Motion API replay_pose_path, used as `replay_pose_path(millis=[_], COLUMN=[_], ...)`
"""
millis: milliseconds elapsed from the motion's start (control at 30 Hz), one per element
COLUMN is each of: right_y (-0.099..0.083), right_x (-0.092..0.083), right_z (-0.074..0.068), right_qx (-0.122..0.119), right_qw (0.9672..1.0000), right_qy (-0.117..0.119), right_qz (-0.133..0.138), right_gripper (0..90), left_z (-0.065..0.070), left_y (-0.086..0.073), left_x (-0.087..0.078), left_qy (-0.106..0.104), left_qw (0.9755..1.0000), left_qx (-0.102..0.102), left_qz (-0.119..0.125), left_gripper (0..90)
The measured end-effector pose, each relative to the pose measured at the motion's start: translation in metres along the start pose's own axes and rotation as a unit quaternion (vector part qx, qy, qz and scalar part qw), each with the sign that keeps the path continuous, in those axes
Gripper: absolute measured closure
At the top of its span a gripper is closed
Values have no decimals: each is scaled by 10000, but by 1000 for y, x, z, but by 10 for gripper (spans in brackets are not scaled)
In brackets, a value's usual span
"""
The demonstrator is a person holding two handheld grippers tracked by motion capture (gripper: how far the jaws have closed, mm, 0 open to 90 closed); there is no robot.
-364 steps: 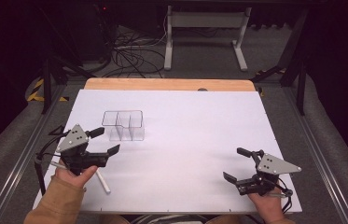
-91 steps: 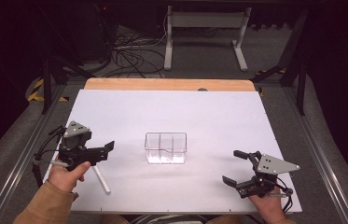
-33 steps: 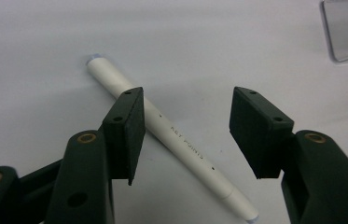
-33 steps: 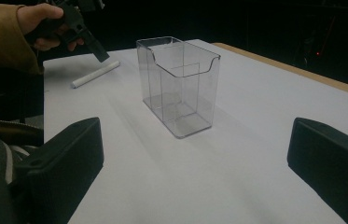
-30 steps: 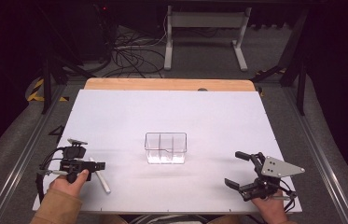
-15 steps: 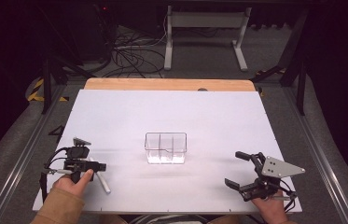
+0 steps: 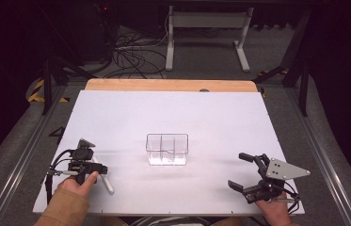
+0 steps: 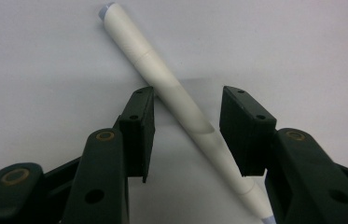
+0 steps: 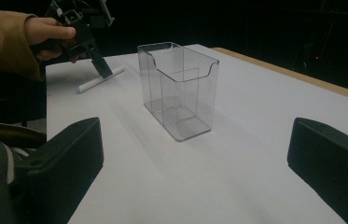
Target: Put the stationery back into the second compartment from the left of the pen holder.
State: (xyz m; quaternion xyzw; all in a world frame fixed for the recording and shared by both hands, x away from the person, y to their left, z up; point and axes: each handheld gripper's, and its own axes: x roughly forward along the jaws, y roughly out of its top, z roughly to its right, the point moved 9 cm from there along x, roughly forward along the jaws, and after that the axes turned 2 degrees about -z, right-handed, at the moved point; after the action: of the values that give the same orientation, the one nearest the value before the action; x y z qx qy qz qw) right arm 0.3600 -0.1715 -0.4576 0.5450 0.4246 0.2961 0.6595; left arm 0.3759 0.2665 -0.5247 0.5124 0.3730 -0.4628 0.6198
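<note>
We find the left gripper (image 7: 99, 175) low over the desk (image 7: 220, 117) at about 8 o'clock from the clear box (image 7: 167, 149), pointing down on the white pen (image 8: 181, 109). In the left gripper view the pen lies flat on the desk, slanting between the two fingers (image 8: 136, 130); the left finger stands just beside the barrel and may touch it, while the other stands apart from it. We note that the fingers have just been closing, with the pen between them, yet they are not clamped on it. In the high view one end of the pen (image 7: 107, 185) juts out from under the gripper toward 5 o'clock. The right gripper (image 7: 243, 170) rests near the desk's front edge, at about 4 o'clock from the box and well apart from it, its fingers spread wide with nothing between them. In the right gripper view the box (image 9: 178, 88) stands upright on the desk, with inner dividers visible, and beyond it, at 10 o'clock, the left gripper (image 9: 101, 69) stands over the pen (image 9: 99, 80).
</note>
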Motion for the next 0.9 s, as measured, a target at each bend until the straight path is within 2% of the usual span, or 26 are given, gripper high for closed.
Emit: replay_pose_path(millis=[300,500,667,867,900], right_y=[0,0,0,0,0], right_x=[0,1,0,0,0], right_z=[-1,-2,-3,-3,-3], right_qx=[-33,-41,-51,-63,-65], right_qw=[10000,10000,10000,10000,10000], right_qy=[7,0,16,51,52], right_qz=[-10,-30,-10,-4,-3], right_gripper=[41,41,41,41,41], left_z=[-1,-3,-6,-8,-8], left_y=[1,0,1,0,0], left_x=[2,2,2,1,1], left_qy=[209,256,467,258,242], left_qw=[9997,9996,9989,9995,9996], left_qx=[70,4,-92,-161,-123], left_qz=[-44,-80,-50,33,30], left_gripper=[609,663,766,779,779])
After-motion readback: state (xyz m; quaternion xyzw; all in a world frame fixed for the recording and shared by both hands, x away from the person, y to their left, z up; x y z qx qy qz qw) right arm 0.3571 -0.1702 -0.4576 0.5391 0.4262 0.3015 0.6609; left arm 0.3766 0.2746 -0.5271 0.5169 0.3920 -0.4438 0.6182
